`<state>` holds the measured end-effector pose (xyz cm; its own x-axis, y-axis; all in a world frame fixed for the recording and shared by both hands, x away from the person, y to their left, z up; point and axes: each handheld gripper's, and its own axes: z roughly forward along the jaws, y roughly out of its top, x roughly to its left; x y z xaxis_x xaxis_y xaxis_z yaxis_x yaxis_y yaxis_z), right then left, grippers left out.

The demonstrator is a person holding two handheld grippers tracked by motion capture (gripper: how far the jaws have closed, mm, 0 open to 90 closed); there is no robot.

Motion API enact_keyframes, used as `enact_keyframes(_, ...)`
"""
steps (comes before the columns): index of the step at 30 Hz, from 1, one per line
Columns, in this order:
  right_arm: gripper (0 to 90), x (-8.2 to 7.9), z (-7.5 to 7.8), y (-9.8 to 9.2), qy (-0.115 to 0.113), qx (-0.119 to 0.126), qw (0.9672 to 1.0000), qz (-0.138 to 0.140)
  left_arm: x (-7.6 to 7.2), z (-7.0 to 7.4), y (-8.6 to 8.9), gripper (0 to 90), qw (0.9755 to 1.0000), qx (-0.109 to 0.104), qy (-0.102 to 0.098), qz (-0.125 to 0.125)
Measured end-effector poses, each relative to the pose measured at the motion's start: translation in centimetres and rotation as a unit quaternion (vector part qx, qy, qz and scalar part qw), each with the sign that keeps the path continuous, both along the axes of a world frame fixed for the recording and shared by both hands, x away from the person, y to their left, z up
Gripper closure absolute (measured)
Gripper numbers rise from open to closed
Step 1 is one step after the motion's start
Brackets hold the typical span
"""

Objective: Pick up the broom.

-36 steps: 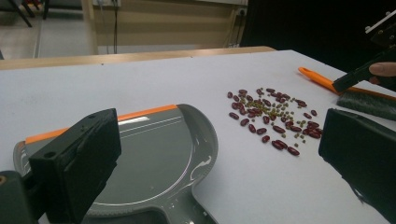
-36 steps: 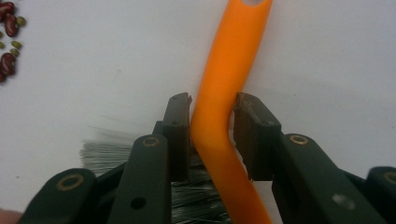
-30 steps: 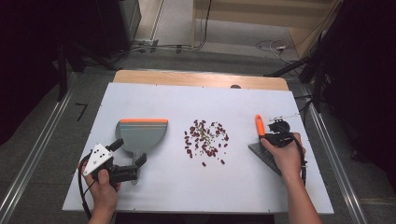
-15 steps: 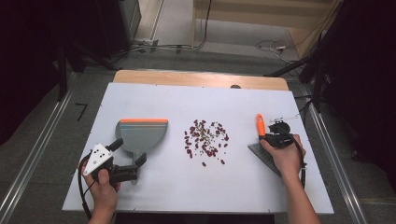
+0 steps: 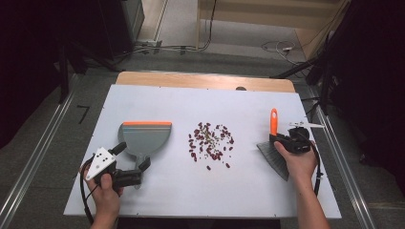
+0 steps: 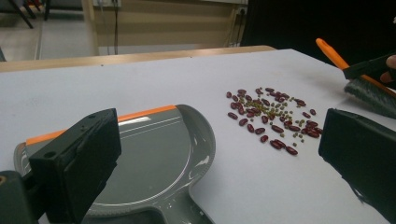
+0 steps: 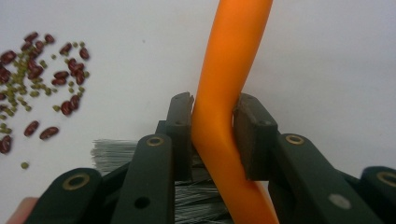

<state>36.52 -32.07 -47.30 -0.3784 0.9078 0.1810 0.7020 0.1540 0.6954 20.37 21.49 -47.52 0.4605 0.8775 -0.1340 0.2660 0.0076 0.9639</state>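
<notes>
Your right gripper (image 7: 212, 135) is clamped on the brush's orange handle (image 7: 224, 93), bristles (image 5: 273, 157) at the right of the high view. The spilled beans (image 5: 210, 143) lie mid-frame. Your left gripper (image 5: 131, 164) stands wide open, holding nothing, astride the dustpan's handle (image 5: 139, 164) at lower left. Close on it before sweeping, orange lip toward the beans.

Grey dustpan (image 5: 143, 140), orange-edged; brush (image 5: 274, 143) handle orange; beans (image 5: 211, 143) dark red, green.
</notes>
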Motion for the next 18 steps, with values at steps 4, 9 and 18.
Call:
enact_keyframes(4,68.1,-1.1,0.5,-0.2,-0.042,0.019,0.9989,-0.009,-0.1,0.2,0.0,0.0,1.0,0.002,-0.003,0.002)
enact_keyframes(9,68.4,-2.3,1.3,-0.9,-0.095,0.068,0.9928,-0.025,0.0,0.4,-0.2,0.0,1.0,0.001,-0.006,-0.001)
enact_keyframes(18,69.1,-4.0,3.2,-1.0,-0.183,0.126,0.9748,-0.02,-0.4,1.1,-0.7,0.0,0.9996,0.003,-0.026,-0.007)
